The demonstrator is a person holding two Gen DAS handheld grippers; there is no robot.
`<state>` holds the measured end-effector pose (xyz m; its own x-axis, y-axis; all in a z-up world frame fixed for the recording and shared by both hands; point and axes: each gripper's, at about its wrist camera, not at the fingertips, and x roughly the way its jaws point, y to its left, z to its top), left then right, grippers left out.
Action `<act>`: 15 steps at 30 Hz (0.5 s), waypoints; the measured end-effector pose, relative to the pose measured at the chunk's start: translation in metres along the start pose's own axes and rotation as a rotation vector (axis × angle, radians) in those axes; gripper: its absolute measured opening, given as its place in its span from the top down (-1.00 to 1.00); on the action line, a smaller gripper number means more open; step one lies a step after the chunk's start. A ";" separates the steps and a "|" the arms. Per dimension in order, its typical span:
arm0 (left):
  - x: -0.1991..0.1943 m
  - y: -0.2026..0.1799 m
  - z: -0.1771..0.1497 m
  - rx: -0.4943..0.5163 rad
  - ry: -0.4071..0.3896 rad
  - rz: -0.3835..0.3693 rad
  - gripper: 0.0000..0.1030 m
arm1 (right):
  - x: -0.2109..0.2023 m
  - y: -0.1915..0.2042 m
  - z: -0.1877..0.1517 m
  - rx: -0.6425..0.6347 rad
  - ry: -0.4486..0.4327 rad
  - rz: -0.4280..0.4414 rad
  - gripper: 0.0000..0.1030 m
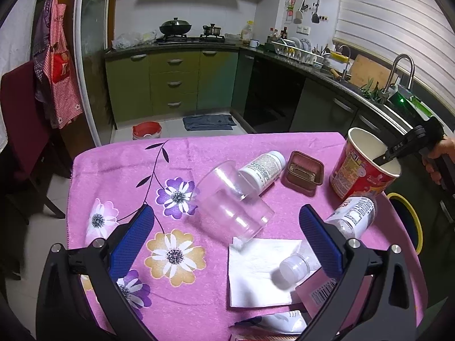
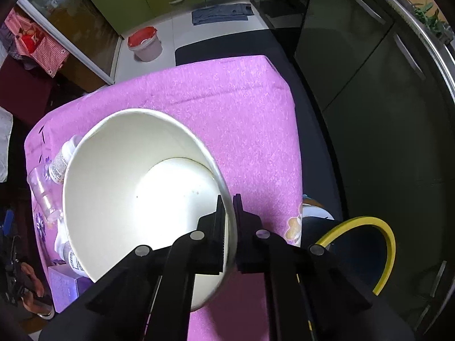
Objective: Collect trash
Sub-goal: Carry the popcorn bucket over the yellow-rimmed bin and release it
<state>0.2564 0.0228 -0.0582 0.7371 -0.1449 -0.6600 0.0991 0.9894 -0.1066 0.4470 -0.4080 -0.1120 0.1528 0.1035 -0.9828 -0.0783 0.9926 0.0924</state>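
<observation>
The right hand-held gripper [image 2: 229,213] pinches the rim of the upright noodle cup [image 2: 136,199] at the table's [image 2: 241,99] right edge, just beside the yellow-rimmed bin [image 2: 388,244], while the left hand-held gripper [image 1: 224,227] hangs spread over the lying clear cup [image 1: 230,201].

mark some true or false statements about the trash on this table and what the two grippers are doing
1. The right gripper is shut on the noodle cup rim. True.
2. The clear cup stands upright. False: it lies on its side.
3. The left gripper holds the napkin. False: its fingers are open, holding nothing.
4. A white bottle lies beside the brown tin. True.
5. The noodle cup is full. False: it looks empty.
</observation>
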 end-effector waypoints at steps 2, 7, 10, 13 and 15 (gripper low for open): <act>-0.001 -0.001 -0.001 0.004 -0.003 -0.002 -0.89 | 0.000 -0.008 0.000 0.025 -0.010 0.034 0.91; -0.005 -0.002 -0.001 0.004 -0.014 -0.018 -0.89 | -0.039 -0.031 -0.021 0.061 -0.070 0.042 0.92; -0.008 -0.005 -0.001 0.010 -0.019 -0.029 -0.89 | -0.079 -0.060 -0.049 0.115 -0.115 0.031 0.91; -0.010 -0.009 -0.001 0.020 -0.024 -0.040 -0.89 | -0.104 -0.102 -0.082 0.188 -0.141 -0.012 0.91; -0.013 -0.012 -0.001 0.029 -0.029 -0.044 -0.89 | -0.112 -0.135 -0.110 0.251 -0.142 -0.029 0.91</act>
<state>0.2448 0.0127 -0.0494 0.7507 -0.1883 -0.6332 0.1509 0.9821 -0.1131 0.3325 -0.5608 -0.0318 0.2895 0.0647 -0.9550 0.1721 0.9779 0.1184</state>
